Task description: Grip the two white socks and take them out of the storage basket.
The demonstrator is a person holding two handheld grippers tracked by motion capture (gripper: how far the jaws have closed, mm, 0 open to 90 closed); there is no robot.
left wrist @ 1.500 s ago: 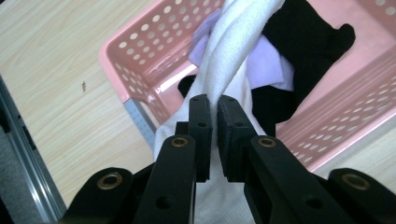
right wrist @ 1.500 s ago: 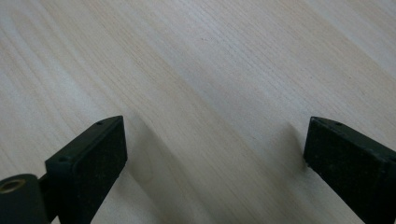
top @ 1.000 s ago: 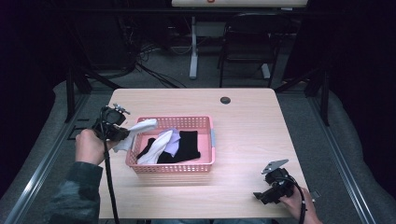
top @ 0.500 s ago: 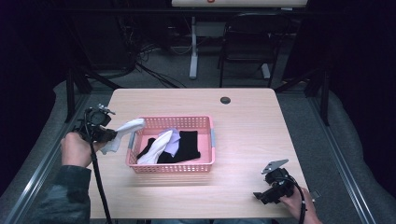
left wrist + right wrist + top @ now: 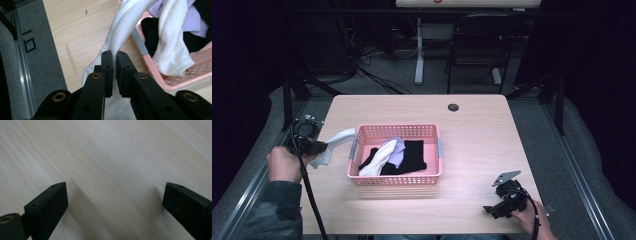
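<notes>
Holding a white sock [image 5: 333, 144] at the counter's [image 5: 477, 135] left edge, your left gripper [image 5: 314, 148] has its fingers [image 5: 108, 72] pressed nearly together on the fabric; in the left gripper view the cloth is pinched between the two black pads, runs up and away toward the pink basket [image 5: 180, 80], and bunches loosely below the fingers; in the high view the sock stretches from your gripper toward the basket's [image 5: 397, 131] left rim, hanging above the counter just beside that rim; whether its far end touches the rim you cannot tell from these views.

Your left hand [image 5: 283, 164] sits off the counter's left side, over the grey floor strip, with the gripper's cable trailing down past your sleeve; inside the basket lie another white sock [image 5: 377, 159], a pale lilac piece [image 5: 396, 150] and black garments [image 5: 413, 156], all heaped toward the middle; in the left gripper view the second white sock [image 5: 172, 50] drapes over the basket's near wall.

Your right gripper [image 5: 499, 207] rests near the counter's front right corner, well apart from the basket; its fingers [image 5: 47, 205] stand wide open with bare wood between them and nothing held; a small dark grommet [image 5: 453, 107] sits near the counter's far edge.
</notes>
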